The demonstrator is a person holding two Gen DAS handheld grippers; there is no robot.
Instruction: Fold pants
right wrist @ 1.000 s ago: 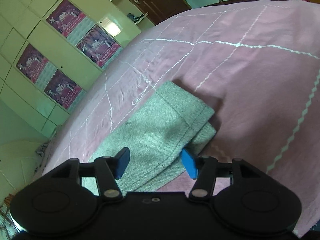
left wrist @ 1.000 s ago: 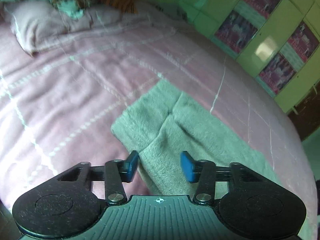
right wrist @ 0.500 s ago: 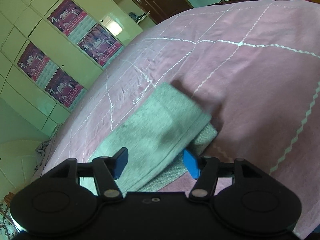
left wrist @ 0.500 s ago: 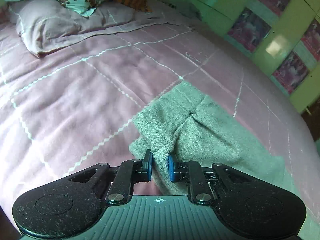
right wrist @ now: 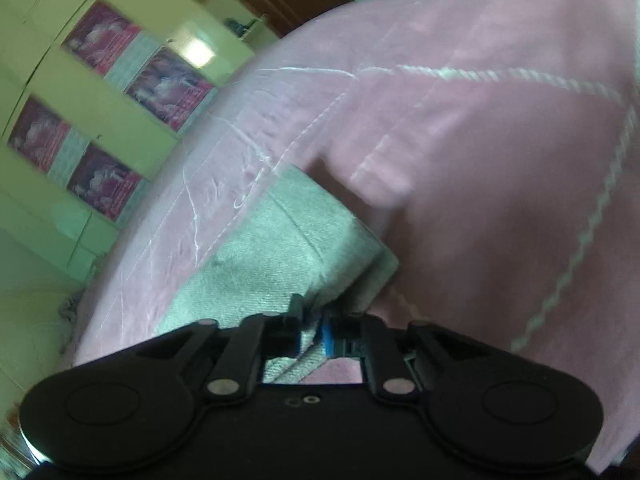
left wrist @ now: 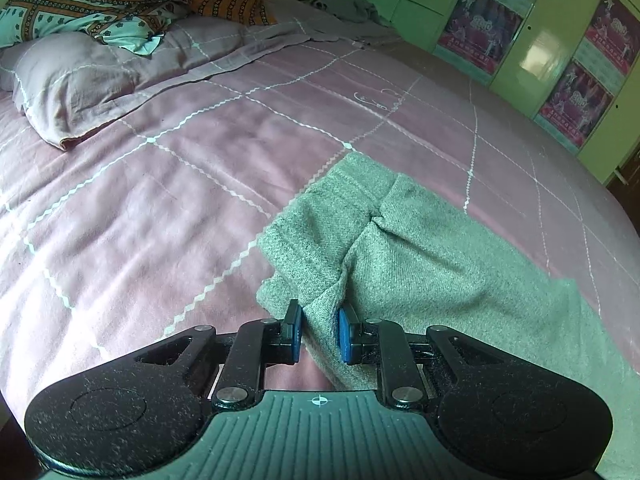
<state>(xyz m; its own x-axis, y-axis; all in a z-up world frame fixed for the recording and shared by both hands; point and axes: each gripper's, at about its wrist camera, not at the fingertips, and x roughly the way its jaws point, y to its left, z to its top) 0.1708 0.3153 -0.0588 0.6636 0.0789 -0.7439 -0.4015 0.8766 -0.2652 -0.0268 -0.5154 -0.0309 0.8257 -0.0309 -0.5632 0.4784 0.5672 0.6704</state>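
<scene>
Grey-green pants [left wrist: 420, 248] lie on a pink bed cover. In the left wrist view my left gripper [left wrist: 319, 334] is shut on a bunched fold at the waistband end and holds it slightly raised. In the right wrist view, which is blurred, the pants [right wrist: 280, 256] show their doubled leg ends, and my right gripper [right wrist: 312, 334] is shut on the near edge of that end. The blue pads [left wrist: 295, 334] press the cloth from both sides.
The pink bed cover [left wrist: 160, 184] with white zigzag lines spreads all around. Pillows [left wrist: 80, 76] lie at the head of the bed, far left. Green wardrobe doors with posters [left wrist: 576, 92] stand along the far side and also show in the right wrist view [right wrist: 100, 120].
My left gripper shut on the waistband fold and lifted it a little. My right gripper closed on the leg-end edge in the last half second and is moving, blurring its view.
</scene>
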